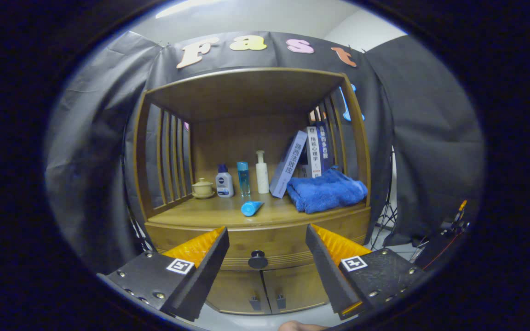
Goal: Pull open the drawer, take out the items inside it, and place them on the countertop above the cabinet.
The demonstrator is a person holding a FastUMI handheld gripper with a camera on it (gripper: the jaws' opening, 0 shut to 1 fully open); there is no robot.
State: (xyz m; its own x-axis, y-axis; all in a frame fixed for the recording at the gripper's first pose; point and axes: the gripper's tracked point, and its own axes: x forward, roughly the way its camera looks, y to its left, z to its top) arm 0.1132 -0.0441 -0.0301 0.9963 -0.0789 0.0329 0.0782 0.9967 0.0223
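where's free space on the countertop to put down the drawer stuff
The front strip of the countertop is bare left of the lying blue tube, ahead of the lidded cup. The back row of bottles, leaning books and blue towel is crowded. The open gripper faces the closed drawer's knob.

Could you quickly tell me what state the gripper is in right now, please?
Gripper: open, holding nothing, drawer knob between its fingers but untouched.

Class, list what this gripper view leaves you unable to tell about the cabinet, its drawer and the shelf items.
- Drawer contents: hidden, its front is shut; the open gripper has its fingers either side of the knob, apart from it.
- Books: the rearmost are blocked by the side slats and the books in front.
- Bottle labels: too small.
- Lower doors: sides covered by the fingers.
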